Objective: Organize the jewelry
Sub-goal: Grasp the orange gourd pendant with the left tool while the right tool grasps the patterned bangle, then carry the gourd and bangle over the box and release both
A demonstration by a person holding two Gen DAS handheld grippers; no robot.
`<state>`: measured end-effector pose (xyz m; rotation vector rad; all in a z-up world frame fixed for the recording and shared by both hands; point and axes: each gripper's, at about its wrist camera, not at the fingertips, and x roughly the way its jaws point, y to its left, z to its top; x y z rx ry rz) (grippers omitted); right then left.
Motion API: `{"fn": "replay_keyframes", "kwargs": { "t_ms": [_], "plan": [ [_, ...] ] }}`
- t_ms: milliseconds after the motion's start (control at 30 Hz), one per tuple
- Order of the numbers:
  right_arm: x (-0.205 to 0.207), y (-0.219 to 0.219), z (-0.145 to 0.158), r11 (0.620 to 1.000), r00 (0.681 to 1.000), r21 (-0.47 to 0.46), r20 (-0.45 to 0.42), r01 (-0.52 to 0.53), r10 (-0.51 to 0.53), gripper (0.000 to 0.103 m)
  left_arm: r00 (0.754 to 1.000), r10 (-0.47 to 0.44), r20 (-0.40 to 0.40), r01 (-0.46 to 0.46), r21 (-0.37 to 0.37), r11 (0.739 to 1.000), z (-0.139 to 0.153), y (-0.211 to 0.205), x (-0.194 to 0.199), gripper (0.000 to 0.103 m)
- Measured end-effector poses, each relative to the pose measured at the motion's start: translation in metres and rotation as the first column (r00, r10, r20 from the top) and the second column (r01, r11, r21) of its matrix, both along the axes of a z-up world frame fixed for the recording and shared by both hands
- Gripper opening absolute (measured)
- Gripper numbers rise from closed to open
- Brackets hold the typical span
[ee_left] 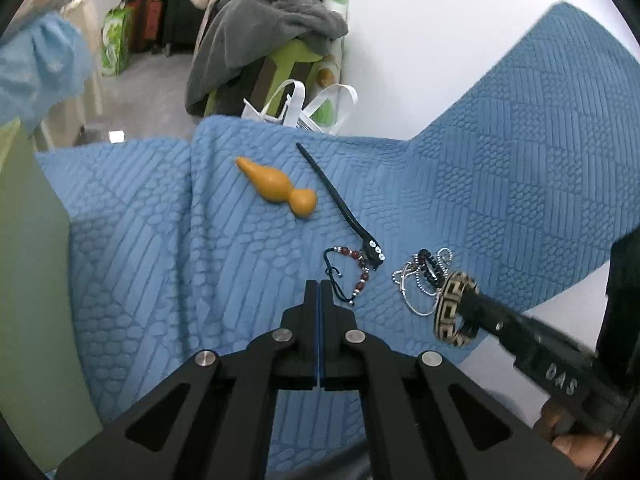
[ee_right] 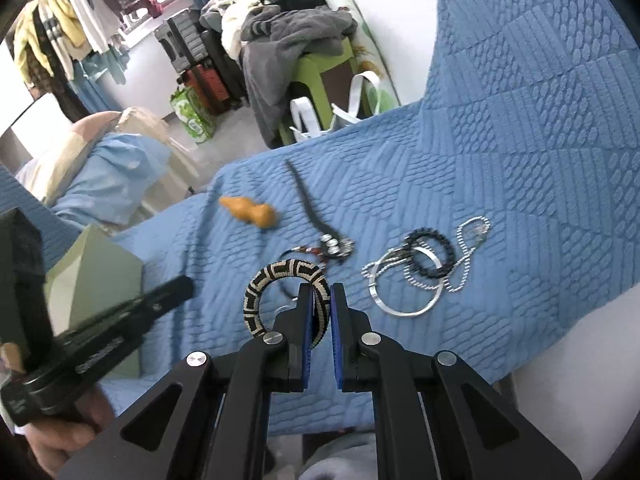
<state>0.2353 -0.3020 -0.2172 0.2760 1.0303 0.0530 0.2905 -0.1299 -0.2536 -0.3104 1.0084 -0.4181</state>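
1. A blue quilted bedspread (ee_left: 520,168) with raised geometric stitching covers the work surface; behind it, a grey blanket (ee_left: 276,20) is heaped over a green stool (ee_left: 296,60) by a white wall, a white-handled bag (ee_left: 300,100) at its foot.

2. My right gripper (ee_right: 321,300) grips the rim of a black-and-cream woven bangle with a key pattern (ee_right: 276,280), its blue pads clamped on the band and the ring held clear of the cloth.

3. My left gripper (ee_left: 319,286) is pressed fully together with nothing between its fingers, poised above a dark red beaded bracelet on a black cord (ee_left: 356,276).

4. The rest of the jewelry lies on the bedspread: a long black hair stick with pale studs (ee_left: 340,208), an orange wooden gourd-shaped piece (ee_left: 276,190), and a tangle of silver hoops, ball chain and a black beaded bracelet (ee_right: 424,264).

5. Only the right wrist view shows a rack of hanging clothes (ee_right: 68,40) by a bright window, and stacked dark and red suitcases (ee_right: 200,60).

6. Only the left wrist view gives the red bracelet whole; in the right view the bangle hides most of it.

7. A pale green box (ee_right: 100,280) sits at the bedspread's left edge.
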Motion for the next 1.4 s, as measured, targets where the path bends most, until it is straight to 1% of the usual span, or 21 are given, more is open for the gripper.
{"fn": "replay_keyframes", "kwargs": {
  "t_ms": [33, 67, 100, 133, 233, 300, 400, 467, 567, 667, 700, 733, 767, 800, 900, 933, 1100, 1167, 1267, 1400],
  "plan": [
    [0.0, 0.002, 0.0, 1.0, 1.0, 0.0, 0.001, -0.002, 0.002, 0.006, 1.0, 0.011, -0.011, -0.011, 0.0, 1.0, -0.003, 0.001, 0.004, 0.014],
    [0.0, 0.005, 0.001, 1.0, 1.0, -0.003, 0.004, -0.004, 0.004, 0.006, 1.0, 0.021, -0.019, -0.021, -0.001, 1.0, -0.004, 0.002, 0.008, 0.035],
    [0.001, 0.005, 0.001, 1.0, 1.0, -0.007, 0.009, -0.005, 0.006, 0.006, 0.999, 0.037, -0.021, -0.037, -0.011, 0.999, -0.006, 0.004, 0.015, 0.053],
    [0.001, 0.005, 0.001, 1.0, 1.0, -0.007, 0.01, -0.006, 0.006, 0.006, 0.998, 0.052, -0.024, -0.053, -0.017, 0.998, -0.007, 0.006, 0.019, 0.054],
    [0.003, 0.0, -0.003, 1.0, 1.0, 0.005, 0.002, 0.0, 0.0, 0.006, 0.994, 0.102, -0.036, -0.103, -0.019, 0.994, -0.009, 0.005, 0.038, 0.054],
    [0.005, -0.004, -0.005, 1.0, 1.0, 0.011, -0.001, 0.005, -0.005, 0.006, 0.992, 0.115, -0.045, -0.117, -0.047, 0.992, -0.012, 0.001, 0.05, 0.054],
    [0.007, -0.007, -0.007, 1.0, 1.0, 0.024, -0.007, 0.005, -0.005, 0.006, 0.987, 0.154, -0.042, -0.155, -0.034, 0.987, -0.017, -0.008, 0.066, 0.054],
    [0.008, -0.008, -0.008, 1.0, 1.0, 0.028, -0.008, 0.001, 0.0, 0.006, 0.978, 0.201, -0.049, -0.203, -0.023, 0.979, -0.021, -0.012, 0.078, 0.054],
    [0.011, -0.008, -0.01, 1.0, 1.0, 0.028, -0.009, -0.009, 0.009, 0.006, 0.955, 0.288, -0.073, -0.288, 0.007, 0.958, -0.033, -0.014, 0.093, 0.054],
    [0.015, -0.01, -0.013, 1.0, 1.0, 0.028, -0.01, -0.01, 0.01, 0.006, 0.941, 0.325, -0.098, -0.324, 0.03, 0.946, -0.046, -0.013, 0.101, 0.053],
    [0.015, -0.01, -0.013, 1.0, 1.0, 0.029, -0.011, -0.011, 0.012, 0.006, 0.94, 0.33, -0.081, -0.328, 0.034, 0.944, -0.046, -0.015, 0.102, 0.053],
    [0.016, -0.01, -0.014, 0.999, 1.0, 0.03, -0.012, -0.012, 0.012, 0.006, 0.944, 0.322, -0.077, -0.319, 0.045, 0.947, -0.046, -0.016, 0.102, 0.05],
    [0.017, -0.01, -0.014, 0.999, 1.0, 0.029, -0.012, -0.013, 0.013, 0.006, 0.947, 0.311, -0.076, -0.308, 0.045, 0.95, -0.046, -0.017, 0.103, 0.036],
    [0.018, -0.011, -0.014, 0.999, 1.0, 0.03, -0.011, -0.013, 0.013, 0.006, 0.953, 0.292, -0.078, -0.29, 0.036, 0.956, -0.047, -0.019, 0.102, 0.035],
    [0.02, -0.011, -0.014, 0.999, 1.0, 0.033, -0.013, -0.013, 0.013, 0.006, 0.968, 0.249, -0.03, -0.246, 0.087, 0.965, -0.041, -0.028, 0.095, 0.034],
    [0.021, -0.011, -0.014, 0.999, 1.0, 0.032, -0.013, -0.014, 0.014, 0.006, 0.971, 0.237, -0.022, -0.234, 0.091, 0.968, -0.038, -0.029, 0.092, 0.034],
    [0.02, -0.005, -0.006, 1.0, 1.0, 0.022, 0.004, -0.022, 0.022, 0.006, 0.981, 0.19, -0.024, -0.189, 0.05, 0.981, -0.017, -0.011, 0.066, 0.034],
    [0.019, -0.002, -0.002, 0.999, 1.0, 0.02, 0.012, -0.025, 0.025, 0.006, 0.983, 0.182, -0.014, -0.181, 0.052, 0.982, -0.006, 0.001, 0.052, 0.034],
    [0.011, 0.007, 0.01, 0.999, 0.999, 0.01, 0.039, -0.034, 0.034, 0.006, 0.984, 0.179, 0.001, -0.178, 0.035, 0.983, 0.009, 0.02, 0.037, 0.034],
    [0.004, 0.023, 0.027, 0.999, 0.997, 0.007, 0.069, -0.043, 0.042, 0.007, 0.982, 0.183, 0.04, -0.184, 0.041, 0.982, 0.036, 0.049, 0.017, 0.034]
  ]
}}
